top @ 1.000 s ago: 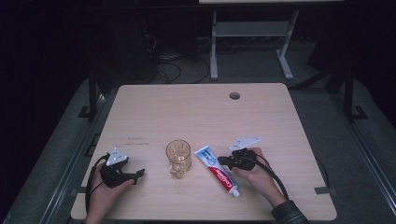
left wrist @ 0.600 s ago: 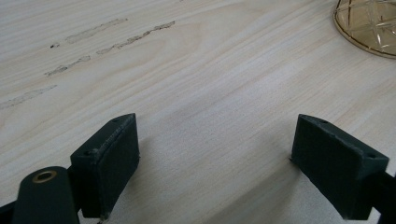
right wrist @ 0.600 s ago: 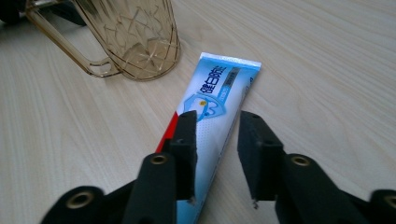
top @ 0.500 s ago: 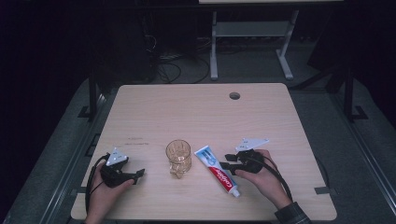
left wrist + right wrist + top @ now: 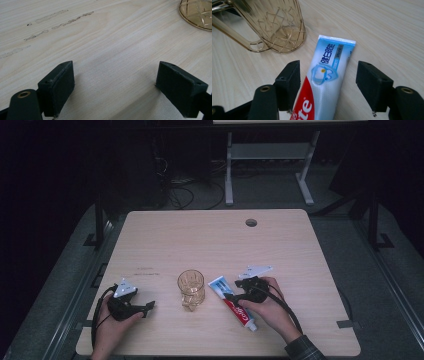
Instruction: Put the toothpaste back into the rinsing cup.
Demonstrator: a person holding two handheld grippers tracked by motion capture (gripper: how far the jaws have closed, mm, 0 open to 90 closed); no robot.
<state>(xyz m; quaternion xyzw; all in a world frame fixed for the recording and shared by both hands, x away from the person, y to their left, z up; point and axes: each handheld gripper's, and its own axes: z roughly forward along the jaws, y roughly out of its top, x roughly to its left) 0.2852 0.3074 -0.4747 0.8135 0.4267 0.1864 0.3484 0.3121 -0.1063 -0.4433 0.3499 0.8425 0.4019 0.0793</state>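
Now the right tongs stand apart, having just been opening over the last moments; a second back they were close together at the toothpaste tube. The tube lies flat between the two black jaws, but neither pad presses on it: there is bare wood visible between the right-hand jaw and the tube's edge, and the left-hand jaw sits at the tube's side without squeezing it.

Landmark: the amber glass cup, standing upright on the tabletop.
- Tube lies just right of the cup, crimped blue end nearest the cup, cap end angled away toward the person. Near the cup's base, not touching it as far as the right gripper view shows.
- Right tongs also right of the cup, over the tube's middle.
- Left tongs well left of the cup, low over bare wood; in the left gripper view the jaws are wide apart with nothing between them.

Reading: the tube looks released, or the grip is being reset. Either way it rests on the tabletop under its own weight and is not in the cup. If it is meant to go into the cup, a fresh clamp on the tube comes first.
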